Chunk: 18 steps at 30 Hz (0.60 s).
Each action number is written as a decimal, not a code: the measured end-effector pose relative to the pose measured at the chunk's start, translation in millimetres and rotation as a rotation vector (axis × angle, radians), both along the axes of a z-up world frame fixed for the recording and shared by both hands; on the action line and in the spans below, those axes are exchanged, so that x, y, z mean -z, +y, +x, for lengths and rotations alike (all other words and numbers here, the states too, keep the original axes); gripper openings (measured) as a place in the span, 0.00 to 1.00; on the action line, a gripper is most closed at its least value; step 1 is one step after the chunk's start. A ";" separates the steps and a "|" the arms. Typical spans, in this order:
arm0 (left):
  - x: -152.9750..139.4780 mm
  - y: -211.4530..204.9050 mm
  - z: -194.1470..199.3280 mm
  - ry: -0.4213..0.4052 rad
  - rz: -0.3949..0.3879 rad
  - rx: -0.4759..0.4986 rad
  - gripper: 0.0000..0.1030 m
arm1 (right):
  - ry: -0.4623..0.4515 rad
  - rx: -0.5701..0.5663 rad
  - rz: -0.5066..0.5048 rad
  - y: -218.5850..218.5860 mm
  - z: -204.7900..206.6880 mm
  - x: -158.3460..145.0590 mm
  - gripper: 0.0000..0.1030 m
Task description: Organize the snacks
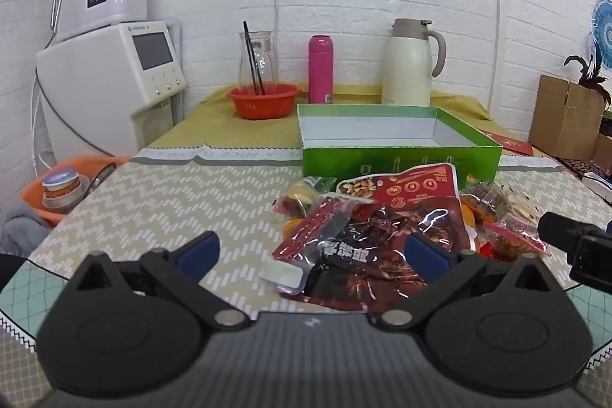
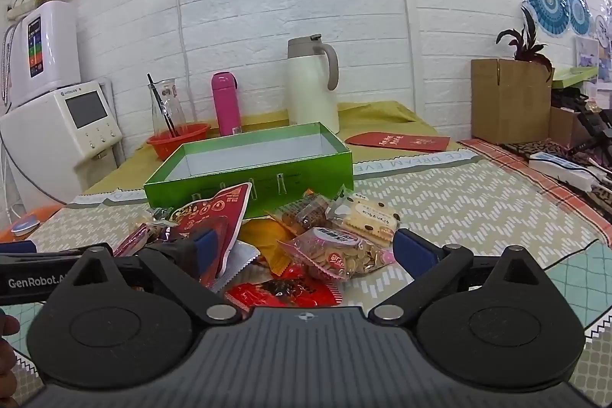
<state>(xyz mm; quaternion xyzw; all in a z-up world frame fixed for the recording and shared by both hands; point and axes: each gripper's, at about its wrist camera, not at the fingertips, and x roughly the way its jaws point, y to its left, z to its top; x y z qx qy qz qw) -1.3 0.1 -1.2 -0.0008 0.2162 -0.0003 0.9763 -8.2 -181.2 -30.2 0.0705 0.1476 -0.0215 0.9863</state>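
Observation:
A pile of snack packets lies on the table in front of an open green box (image 1: pixel 401 155) with a white inside, also in the right wrist view (image 2: pixel 248 174). My left gripper (image 1: pixel 311 251) is open, low over a dark red packet (image 1: pixel 375 255); a red nut packet (image 1: pixel 413 186) lies behind it. My right gripper (image 2: pixel 310 247) is open around the pile's near side, above a pink seed packet (image 2: pixel 336 255), a red packet (image 2: pixel 283 293) and a biscuit packet (image 2: pixel 371 220). The red nut packet (image 2: pixel 218 220) leans by its left finger.
An orange basket (image 1: pixel 264 100), a glass carafe (image 1: pixel 258 60), a pink flask (image 1: pixel 320 69) and a cream jug (image 1: pixel 411 64) stand behind the box. Water machines (image 1: pixel 111 83) stand left. A cardboard box (image 2: pixel 508 102), a red envelope (image 2: pixel 397 142) and a power strip (image 2: pixel 562 169) lie right.

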 end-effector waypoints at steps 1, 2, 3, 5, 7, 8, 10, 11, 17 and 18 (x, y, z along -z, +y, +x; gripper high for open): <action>1.2 0.2 -1.2 -0.004 0.000 0.000 1.00 | 0.001 0.002 0.001 -0.3 -0.1 0.4 1.00; 2.5 1.0 -2.1 -0.008 -0.006 0.002 1.00 | 0.001 0.004 -0.005 0.3 -0.5 0.9 1.00; 3.7 2.0 -2.4 -0.006 -0.014 0.006 1.00 | 0.000 0.004 -0.014 1.4 -0.9 1.2 1.00; 4.1 3.7 3.2 0.016 -0.033 0.001 1.00 | -0.004 0.000 -0.040 5.0 -1.7 2.0 1.00; 1.5 4.1 4.2 0.035 -0.048 -0.006 1.00 | -0.009 -0.008 -0.060 8.9 -2.8 2.5 1.00; 1.3 6.3 7.5 0.054 -0.051 -0.012 1.00 | -0.011 -0.016 -0.066 10.5 -3.1 2.6 1.00; 3.1 7.9 10.2 0.078 -0.046 -0.027 1.00 | -0.014 -0.037 -0.066 11.6 -3.5 1.8 1.00; 5.4 8.4 9.1 0.086 -0.025 -0.034 1.00 | -0.015 -0.045 -0.064 12.0 -3.7 1.7 1.00; 11.3 12.2 13.7 0.166 -0.024 -0.052 1.00 | 0.026 -0.042 -0.027 6.7 1.9 4.6 1.00; 11.3 12.3 13.9 0.165 -0.021 -0.051 1.00 | 0.034 -0.039 -0.013 4.6 2.8 5.0 1.00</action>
